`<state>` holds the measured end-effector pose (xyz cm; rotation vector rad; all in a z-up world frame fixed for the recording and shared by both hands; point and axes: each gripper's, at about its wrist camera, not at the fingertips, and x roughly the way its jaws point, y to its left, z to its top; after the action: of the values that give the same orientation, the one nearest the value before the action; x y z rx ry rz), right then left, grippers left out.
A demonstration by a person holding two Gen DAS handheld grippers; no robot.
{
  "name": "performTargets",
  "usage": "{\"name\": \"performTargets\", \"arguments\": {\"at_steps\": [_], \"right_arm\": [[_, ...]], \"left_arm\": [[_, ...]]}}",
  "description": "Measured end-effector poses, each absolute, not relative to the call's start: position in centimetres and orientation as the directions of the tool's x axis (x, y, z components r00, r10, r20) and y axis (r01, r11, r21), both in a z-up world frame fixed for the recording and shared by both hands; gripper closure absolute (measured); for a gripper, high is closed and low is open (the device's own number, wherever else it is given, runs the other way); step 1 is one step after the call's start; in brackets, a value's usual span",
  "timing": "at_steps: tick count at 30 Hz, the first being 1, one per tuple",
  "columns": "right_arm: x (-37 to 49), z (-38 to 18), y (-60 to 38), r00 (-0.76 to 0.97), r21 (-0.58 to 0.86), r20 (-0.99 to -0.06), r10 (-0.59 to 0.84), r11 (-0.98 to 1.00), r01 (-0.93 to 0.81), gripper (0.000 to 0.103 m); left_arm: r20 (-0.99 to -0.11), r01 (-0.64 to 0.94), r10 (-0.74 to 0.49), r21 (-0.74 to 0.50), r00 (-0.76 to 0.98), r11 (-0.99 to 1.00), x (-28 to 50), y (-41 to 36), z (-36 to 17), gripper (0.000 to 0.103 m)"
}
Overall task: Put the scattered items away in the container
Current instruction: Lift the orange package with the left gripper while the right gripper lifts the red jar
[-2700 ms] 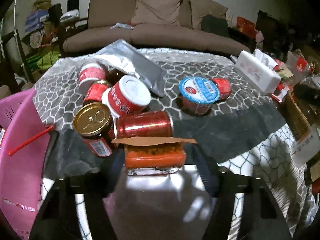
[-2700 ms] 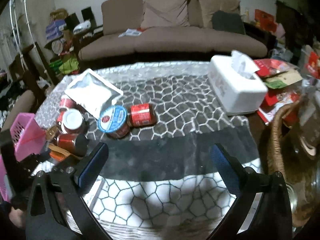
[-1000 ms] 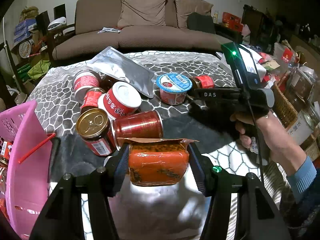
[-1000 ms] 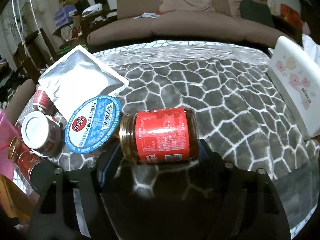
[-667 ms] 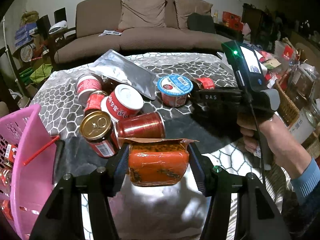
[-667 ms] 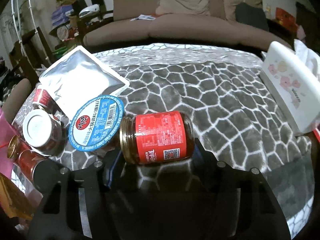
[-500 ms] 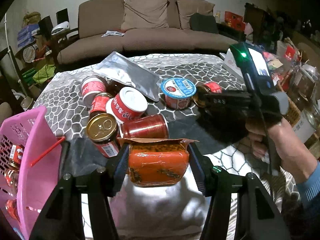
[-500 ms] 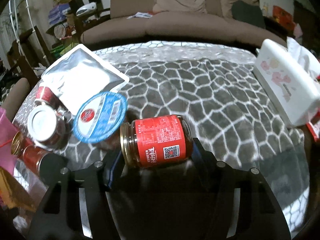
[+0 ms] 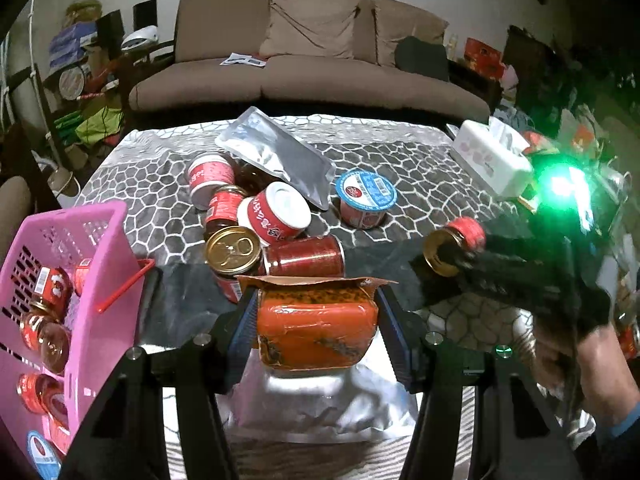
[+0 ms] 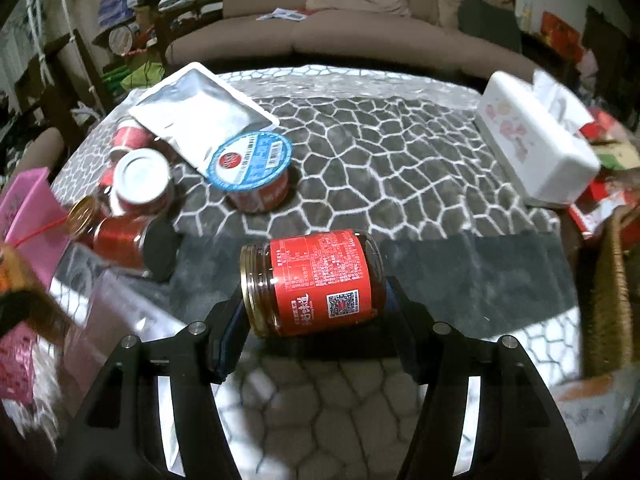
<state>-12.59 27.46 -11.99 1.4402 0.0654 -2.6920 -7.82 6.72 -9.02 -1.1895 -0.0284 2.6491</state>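
The left claw pinches an orange-red sauce pouch with a torn cardboard top, held above the counter beside the pink basket (several jars already inside). The right claw grips a glass jar sideways, red label, QR code showing, clear of the counter.

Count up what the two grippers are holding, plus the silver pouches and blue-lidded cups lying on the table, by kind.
Red-labelled jar, held: 1
Orange-red pack, held: 1
Silver pouches: 2
Blue-lidded cup: 1
Total: 5
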Motion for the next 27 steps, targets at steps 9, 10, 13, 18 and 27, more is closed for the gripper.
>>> {"name": "performTargets", "arguments": {"at_steps": [9, 10, 13, 18, 27], "right_arm": [[-7.1, -7.1, 27.1, -0.608, -0.065, -0.794, -0.018, -0.991, 0.114, 0.044], [-6.6, -6.6, 27.1, -0.615, -0.061, -0.788, -0.021, -0.992, 0.113, 0.044], [-5.2, -4.9, 27.0, -0.636, -0.043, -0.771, -0.038, -0.993, 0.111, 0.043], [-3.2, -2.7, 26.3, -0.674, -0.081, -0.739, -0.005, -0.992, 0.095, 0.044], [-0.6, 0.2, 25.2, -0.719, -0.058, -0.694, -0.036, -0.993, 0.106, 0.043]], "left_arm": [[-0.722, -0.195, 0.233, -0.137, -0.652, -0.971, -6.7, 5.9, -7.7, 0.045], [-0.719, -0.193, 0.233, -0.139, -0.655, -0.971, -6.5, 5.8, -7.5, 0.045], [-0.709, -0.190, 0.233, -0.141, -0.665, -0.972, -6.0, 5.5, -6.7, 0.045], [-0.691, -0.180, 0.228, -0.143, -0.686, -0.973, -4.9, 4.8, -5.3, 0.045], [-0.625, -0.167, 0.191, -0.097, -0.757, -0.981, -2.2, 3.2, -1.8, 0.045]]}}
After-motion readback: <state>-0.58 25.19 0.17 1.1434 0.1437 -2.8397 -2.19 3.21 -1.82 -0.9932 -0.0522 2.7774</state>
